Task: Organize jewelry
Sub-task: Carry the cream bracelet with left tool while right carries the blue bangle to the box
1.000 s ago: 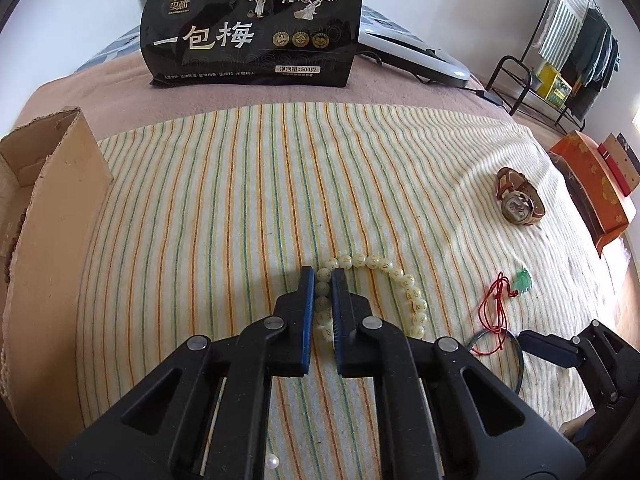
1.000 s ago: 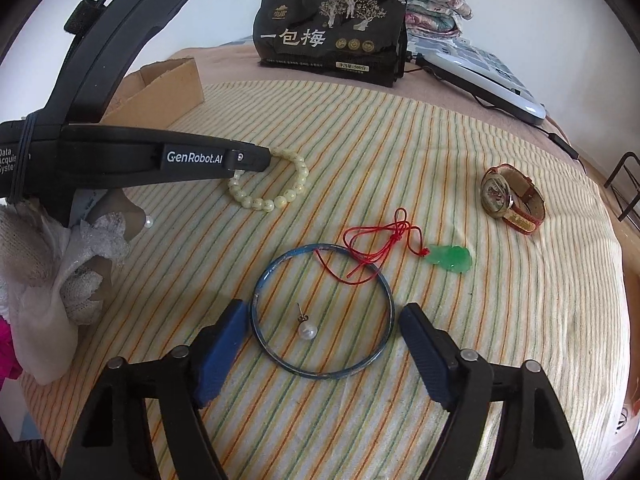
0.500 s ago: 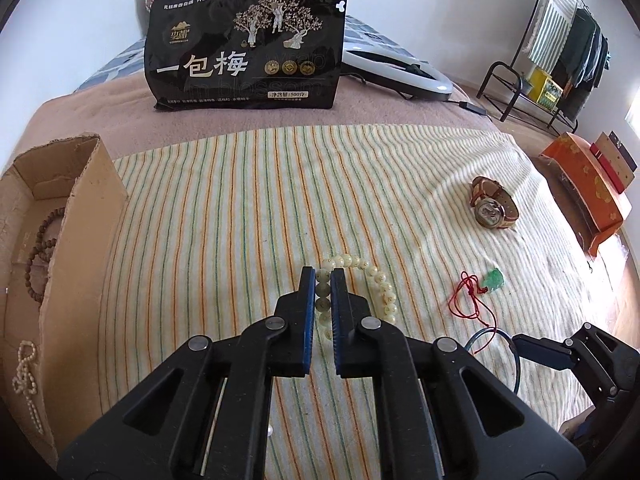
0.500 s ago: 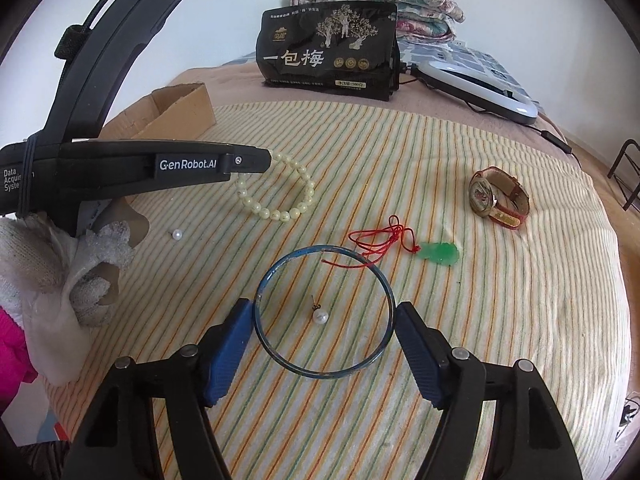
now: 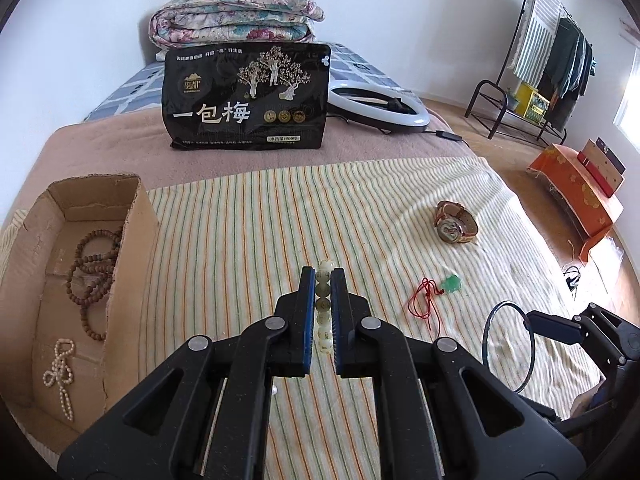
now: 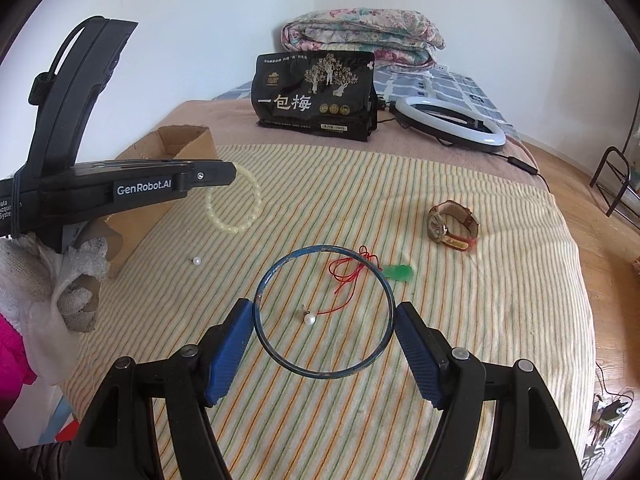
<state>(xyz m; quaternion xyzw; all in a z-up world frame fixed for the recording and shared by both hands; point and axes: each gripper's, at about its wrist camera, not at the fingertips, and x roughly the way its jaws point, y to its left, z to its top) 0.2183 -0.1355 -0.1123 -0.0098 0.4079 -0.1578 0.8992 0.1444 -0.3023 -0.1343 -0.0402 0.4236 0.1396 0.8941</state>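
Observation:
My left gripper (image 5: pixel 323 276) is shut on a pale green bead bracelet (image 5: pixel 323 300), which hangs from its tip above the striped cloth (image 6: pixel 232 227). My right gripper (image 6: pixel 323 309) is shut on a thin blue bangle (image 6: pixel 328 376), one pad against each side, raised off the cloth. Below it lie a pearl earring (image 6: pixel 309 319), a green pendant on a red cord (image 6: pixel 396 272) and a loose pearl (image 6: pixel 196 261). A brown-strapped watch (image 5: pixel 456 226) rests to the right. On the left, a cardboard box (image 5: pixel 132 216) holds brown bead strings (image 5: pixel 94 264) and a pearl strand (image 5: pixel 60 368).
A black snack bag (image 5: pixel 246 98) stands at the back of the bed with a ring light (image 5: pixel 378 106) beside it and a folded quilt (image 5: pixel 236 12) behind. An orange box (image 5: pixel 576 196) sits on the floor to the right, near a clothes rack.
Both grippers have risen. The bead bracelet came up off the cloth in the left gripper and the bangle rose with the right. The box's inside has come into view.

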